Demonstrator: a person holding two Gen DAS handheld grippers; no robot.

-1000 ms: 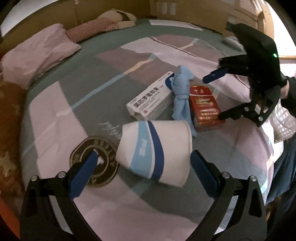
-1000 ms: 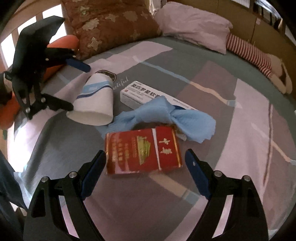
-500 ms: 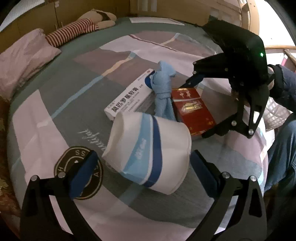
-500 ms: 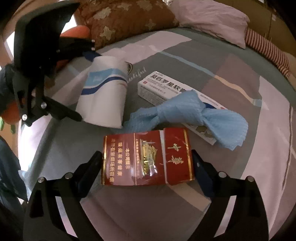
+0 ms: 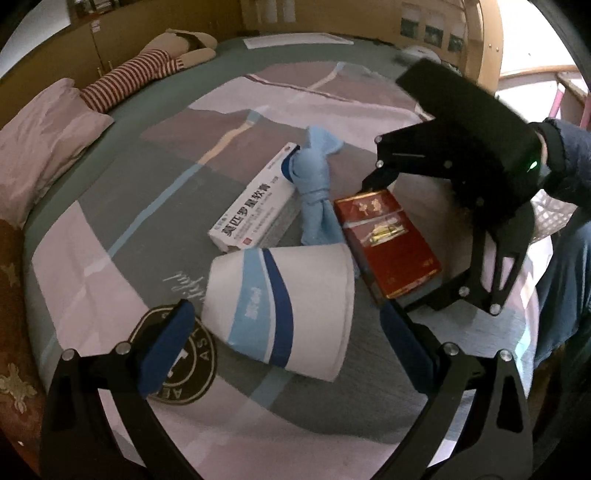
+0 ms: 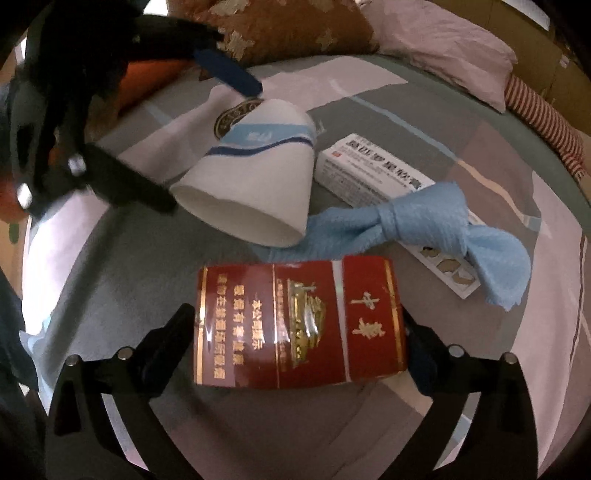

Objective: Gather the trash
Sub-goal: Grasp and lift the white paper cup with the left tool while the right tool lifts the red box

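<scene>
two grippers tilt steeply down over a bed (image 5: 110,206), each set astride one piece of trash. the left gripper (image 5: 284,332) has its jaws spread wide on either side of a paper cup (image 5: 280,306) that lies on its side, mouth toward the right gripper; the blue pads stand just clear of the cup wall, not pressing it. the right gripper (image 6: 299,332) straddles a red cigarette pack (image 6: 299,321) lying flat on the cover; its jaws are opening, the pack sits between them, and the fingers lie close at both short ends, though whether they touch is hard to tell. beside the pack lies a knotted blue cloth (image 6: 417,225), draped across a long white medicine box (image 6: 373,173), with the cup's rim touching the cloth's tail. the left view alone shows the right gripper's black body from outside, a green light on it and a dark sleeve (image 5: 569,155) behind, plus a striped soft toy (image 5: 136,74) and a pink pillow (image 5: 40,144) at the far edge. the right view alone shows the pack's gold print, a brown patterned cushion (image 6: 288,29), and the left gripper, blurred, over the cup.
</scene>
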